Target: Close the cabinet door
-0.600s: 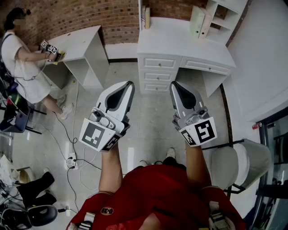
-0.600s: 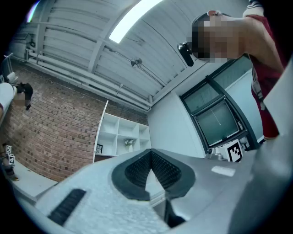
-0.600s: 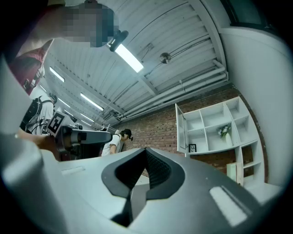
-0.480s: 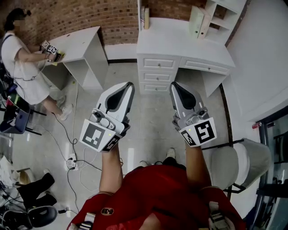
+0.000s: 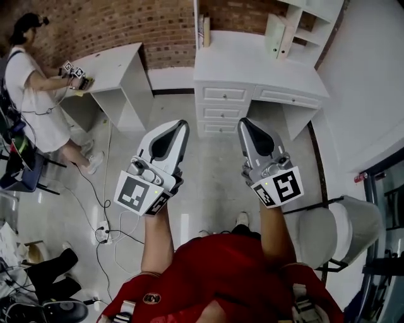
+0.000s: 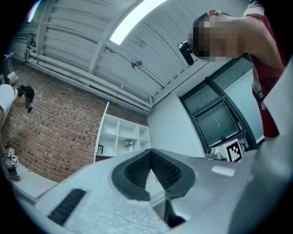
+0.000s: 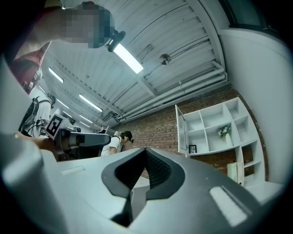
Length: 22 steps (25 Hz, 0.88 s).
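jaws of left gripper (image 5: 181, 127) and right gripper (image 5: 245, 124) are held pressed together, empty; desk (image 5: 252, 63) has been neared slightly, cabinet door (image 7: 180, 130) not yet reached.

It looks like a mock study used as a recording lab. Beyond the left tongs (image 5: 182, 126) and right tongs (image 5: 242, 123) are a white tabletop (image 5: 252, 60) with drawers (image 5: 221, 112), shelving (image 5: 309, 19) and a brick wall (image 5: 126, 25). Left of them, cables (image 5: 104, 208) trail across the floor.

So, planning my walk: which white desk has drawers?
The wide desk straight ahead: drawers stacked under its left end; the smaller desk at left shows none.
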Each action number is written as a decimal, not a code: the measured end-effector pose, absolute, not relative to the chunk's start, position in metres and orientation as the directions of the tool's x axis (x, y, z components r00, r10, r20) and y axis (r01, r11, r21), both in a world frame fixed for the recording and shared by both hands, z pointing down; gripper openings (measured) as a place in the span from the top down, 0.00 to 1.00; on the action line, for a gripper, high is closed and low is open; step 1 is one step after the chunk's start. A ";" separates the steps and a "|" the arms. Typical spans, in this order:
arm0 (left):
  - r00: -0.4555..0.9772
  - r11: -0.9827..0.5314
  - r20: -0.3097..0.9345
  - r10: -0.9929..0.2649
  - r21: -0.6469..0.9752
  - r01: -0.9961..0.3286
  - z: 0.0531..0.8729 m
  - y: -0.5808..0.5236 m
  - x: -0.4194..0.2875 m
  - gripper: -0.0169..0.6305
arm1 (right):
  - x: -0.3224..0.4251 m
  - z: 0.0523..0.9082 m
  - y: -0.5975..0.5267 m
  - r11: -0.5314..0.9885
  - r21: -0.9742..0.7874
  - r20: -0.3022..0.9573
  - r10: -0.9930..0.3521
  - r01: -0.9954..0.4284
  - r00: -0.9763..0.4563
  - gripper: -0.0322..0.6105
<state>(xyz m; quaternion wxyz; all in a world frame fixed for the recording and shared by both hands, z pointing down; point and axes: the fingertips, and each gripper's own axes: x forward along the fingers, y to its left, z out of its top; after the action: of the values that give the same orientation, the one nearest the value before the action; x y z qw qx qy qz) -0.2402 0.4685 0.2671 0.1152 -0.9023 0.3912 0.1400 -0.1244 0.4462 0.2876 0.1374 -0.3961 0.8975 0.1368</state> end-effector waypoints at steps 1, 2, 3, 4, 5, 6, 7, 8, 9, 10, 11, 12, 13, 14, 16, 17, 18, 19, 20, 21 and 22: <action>0.655 -0.668 -0.343 -0.673 -0.098 -0.738 0.267 0.469 -0.243 0.97 | -0.127 0.287 0.446 0.647 0.133 -0.356 -0.675 -0.751 -0.646 0.93; 0.656 -0.669 -0.344 -0.672 -0.098 -0.737 0.267 0.470 -0.246 0.97 | -0.130 0.286 0.446 0.645 0.130 -0.357 -0.678 -0.753 -0.643 0.93; 0.656 -0.670 -0.346 -0.671 -0.097 -0.736 0.266 0.469 -0.250 0.97 | -0.133 0.286 0.445 0.644 0.126 -0.357 -0.680 -0.755 -0.640 0.93; 0.656 -0.670 -0.348 -0.670 -0.096 -0.736 0.267 0.468 -0.254 0.97 | -0.136 0.286 0.444 0.642 0.124 -0.356 -0.683 -0.756 -0.638 0.93; 0.655 -0.671 -0.350 -0.670 -0.094 -0.736 0.267 0.466 -0.258 0.97 | -0.140 0.286 0.443 0.641 0.124 -0.354 -0.684 -0.757 -0.638 0.93; 0.654 -0.671 -0.352 -0.670 -0.089 -0.736 0.268 0.464 -0.261 0.97 | -0.143 0.286 0.442 0.640 0.127 -0.351 -0.685 -0.758 -0.638 0.93; 0.652 -0.672 -0.353 -0.671 -0.082 -0.736 0.268 0.460 -0.264 0.97 | -0.145 0.285 0.440 0.640 0.131 -0.347 -0.686 -0.758 -0.639 0.93; 0.650 -0.673 -0.354 -0.672 -0.074 -0.736 0.268 0.456 -0.266 0.97 | -0.146 0.284 0.438 0.639 0.135 -0.344 -0.686 -0.757 -0.641 0.93; 0.649 -0.674 -0.354 -0.673 -0.069 -0.736 0.268 0.453 -0.267 0.97 | -0.146 0.283 0.436 0.639 0.138 -0.341 -0.687 -0.757 -0.642 0.93; 0.649 -0.673 -0.353 -0.674 -0.068 -0.736 0.268 0.450 -0.268 0.97 | -0.146 0.282 0.433 0.639 0.139 -0.339 -0.687 -0.757 -0.642 0.93; 0.648 -0.672 -0.352 -0.675 -0.069 -0.737 0.268 0.446 -0.268 0.97 | -0.145 0.282 0.429 0.639 0.139 -0.338 -0.688 -0.757 -0.642 0.93; 0.647 -0.670 -0.352 -0.676 -0.072 -0.739 0.268 0.442 -0.268 0.97 | -0.144 0.282 0.424 0.639 0.141 -0.336 -0.688 -0.756 -0.643 0.93; 0.645 -0.667 -0.353 -0.678 -0.074 -0.741 0.268 0.436 -0.269 0.97 | -0.144 0.282 0.418 0.640 0.144 -0.333 -0.687 -0.755 -0.646 0.93; 0.643 -0.664 -0.353 -0.680 -0.075 -0.744 0.268 0.430 -0.269 0.97 | -0.144 0.284 0.411 0.641 0.148 -0.331 -0.685 -0.753 -0.649 0.93; 0.638 -0.657 -0.349 -0.687 -0.077 -0.750 0.269 0.414 -0.271 0.97 | -0.145 0.286 0.395 0.646 0.153 -0.329 -0.680 -0.748 -0.655 0.93; 0.636 -0.655 -0.345 -0.690 -0.077 -0.752 0.269 0.405 -0.271 0.97 | -0.145 0.287 0.386 0.649 0.151 -0.331 -0.677 -0.746 -0.657 0.93; 0.635 -0.654 -0.342 -0.693 -0.075 -0.753 0.269 0.396 -0.271 0.97 | -0.144 0.287 0.376 0.652 0.148 -0.334 -0.675 -0.744 -0.658 0.93; 0.635 -0.654 -0.339 -0.695 -0.071 -0.753 0.269 0.387 -0.270 0.97 | -0.143 0.286 0.366 0.655 0.143 -0.337 -0.673 -0.742 -0.659 0.93; 0.634 -0.654 -0.336 -0.697 -0.064 -0.753 0.269 0.376 -0.268 0.97 | -0.139 0.286 0.356 0.657 0.138 -0.340 -0.671 -0.741 -0.658 0.93; 0.633 -0.655 -0.333 -0.699 -0.058 -0.754 0.270 0.364 -0.265 0.97 | -0.135 0.286 0.344 0.658 0.133 -0.343 -0.671 -0.741 -0.658 0.93; 0.632 -0.654 -0.329 -0.702 -0.053 -0.755 0.270 0.351 -0.262 0.97 | -0.130 0.286 0.332 0.659 0.129 -0.347 -0.670 -0.741 -0.657 0.93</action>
<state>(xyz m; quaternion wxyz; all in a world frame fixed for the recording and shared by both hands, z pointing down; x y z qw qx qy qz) -0.2620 0.3514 0.2698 0.0933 -0.8984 0.4053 0.1412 -0.1302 0.3317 0.2863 0.1356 -0.3914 0.9007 0.1306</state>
